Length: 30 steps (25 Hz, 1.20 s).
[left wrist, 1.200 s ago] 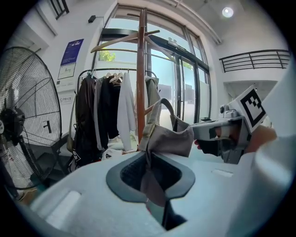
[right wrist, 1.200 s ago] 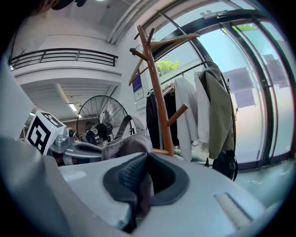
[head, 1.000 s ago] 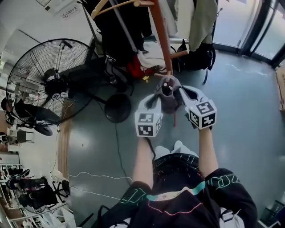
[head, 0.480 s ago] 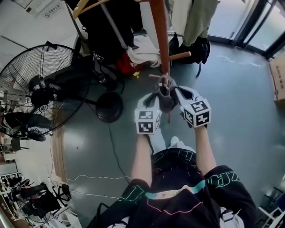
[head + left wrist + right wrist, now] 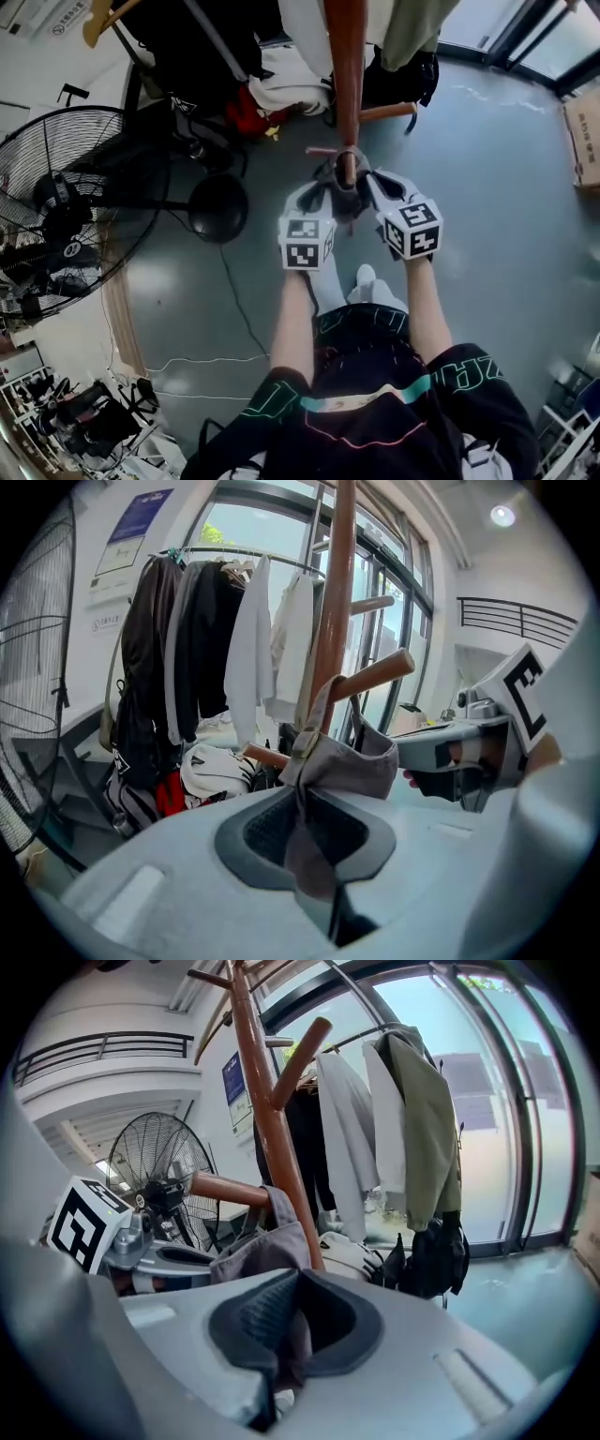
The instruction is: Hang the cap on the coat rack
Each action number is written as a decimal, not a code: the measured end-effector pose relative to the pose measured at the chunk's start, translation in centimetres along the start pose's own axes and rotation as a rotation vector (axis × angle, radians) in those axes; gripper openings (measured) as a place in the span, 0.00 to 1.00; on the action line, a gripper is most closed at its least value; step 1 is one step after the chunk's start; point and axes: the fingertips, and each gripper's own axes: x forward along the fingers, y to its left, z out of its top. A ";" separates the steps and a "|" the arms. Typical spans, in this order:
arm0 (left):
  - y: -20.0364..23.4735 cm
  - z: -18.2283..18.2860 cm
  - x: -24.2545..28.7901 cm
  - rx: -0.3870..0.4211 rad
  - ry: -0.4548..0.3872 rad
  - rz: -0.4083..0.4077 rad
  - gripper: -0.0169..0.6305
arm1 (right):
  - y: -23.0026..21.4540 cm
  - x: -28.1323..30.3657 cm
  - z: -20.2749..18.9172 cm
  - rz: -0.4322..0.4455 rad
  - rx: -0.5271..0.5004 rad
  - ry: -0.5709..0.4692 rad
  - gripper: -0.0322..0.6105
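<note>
A grey cap (image 5: 338, 193) is stretched between my two grippers, right up against the brown coat rack pole (image 5: 347, 56). My left gripper (image 5: 305, 819) is shut on one side of the cap (image 5: 345, 758), and my right gripper (image 5: 286, 1321) is shut on the other side of the cap (image 5: 255, 1252). A short peg (image 5: 348, 167) pokes out at the cap's opening in the head view. In the left gripper view the cap's strap rests against the pole (image 5: 333, 621) under a peg (image 5: 377, 674). Another peg (image 5: 228, 1188) runs just above the cap in the right gripper view.
A large floor fan (image 5: 66, 216) with a round base (image 5: 217, 208) stands to the left. Hanging garments (image 5: 206, 649) and a black backpack (image 5: 431, 1251) crowd the space behind the rack. A cable (image 5: 234, 291) trails across the floor. A cardboard box (image 5: 583, 141) sits at right.
Both grippers carried the cap forward and up to the rack pole; a peg now shows at the cap's opening. The fan has slid left and down in the view.
</note>
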 end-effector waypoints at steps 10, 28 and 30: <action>-0.8 0.0 3.0 0.064 0.029 -0.059 0.11 | -1.7 1.8 -0.2 -0.041 0.073 -0.018 0.09; 1.1 4.7 -4.0 0.009 -0.203 0.152 0.04 | -1.7 -3.2 5.2 -0.009 0.019 -0.193 0.05; 0.5 6.6 -5.5 0.030 -0.263 0.160 0.04 | -0.8 -4.4 6.6 0.023 -0.007 -0.249 0.05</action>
